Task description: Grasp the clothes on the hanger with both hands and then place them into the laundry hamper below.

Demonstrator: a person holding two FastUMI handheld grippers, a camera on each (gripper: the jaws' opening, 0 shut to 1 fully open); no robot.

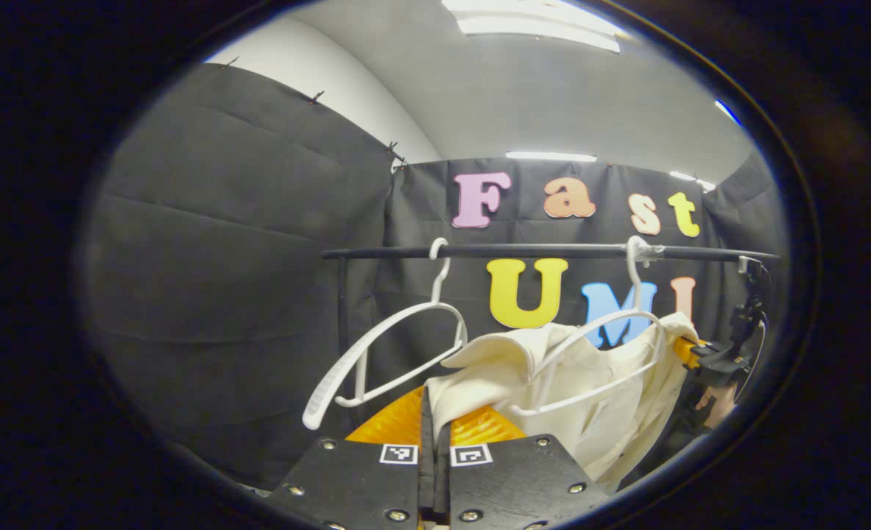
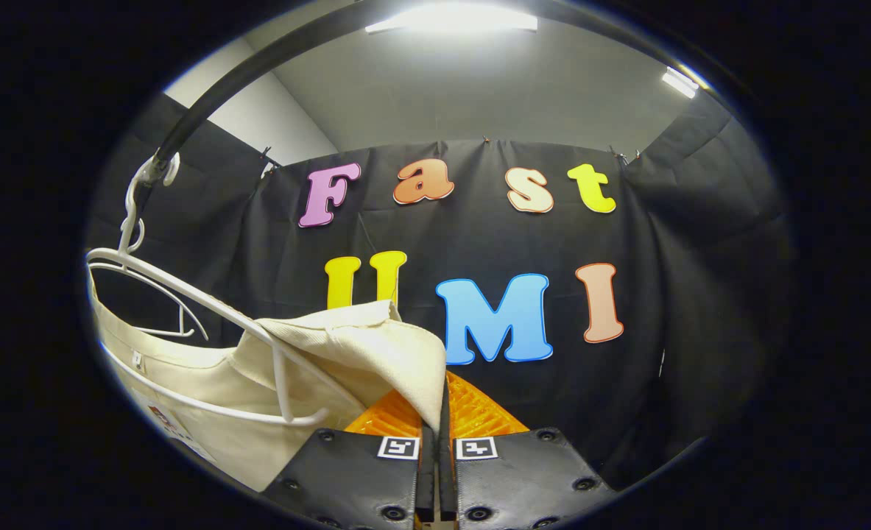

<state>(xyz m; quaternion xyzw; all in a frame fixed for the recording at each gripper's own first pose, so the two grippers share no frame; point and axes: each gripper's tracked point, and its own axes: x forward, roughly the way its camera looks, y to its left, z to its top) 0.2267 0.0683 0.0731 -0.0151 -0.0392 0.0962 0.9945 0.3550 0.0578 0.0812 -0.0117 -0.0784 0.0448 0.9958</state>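
Left gripper view adds a bare second hanger [image 1: 383, 353] on the rail [image 1: 553, 252]. Both the left gripper [image 1: 434, 419] and the right gripper [image 2: 435, 412] pinch the cream shirt [image 1: 612, 383].

Cream garment [image 1: 612, 383] draped on white hanger [image 1: 590, 353]

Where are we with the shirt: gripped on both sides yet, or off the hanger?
Done: left gripper and right gripper each pinch a shoulder of the cream shirt. In hand: lifting it off the white hanger, which hangs on the rail. Left: lowering into the hamper.

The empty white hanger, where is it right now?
In the left gripper view, the empty hanger hangs on the black rail, left of the cream garment.
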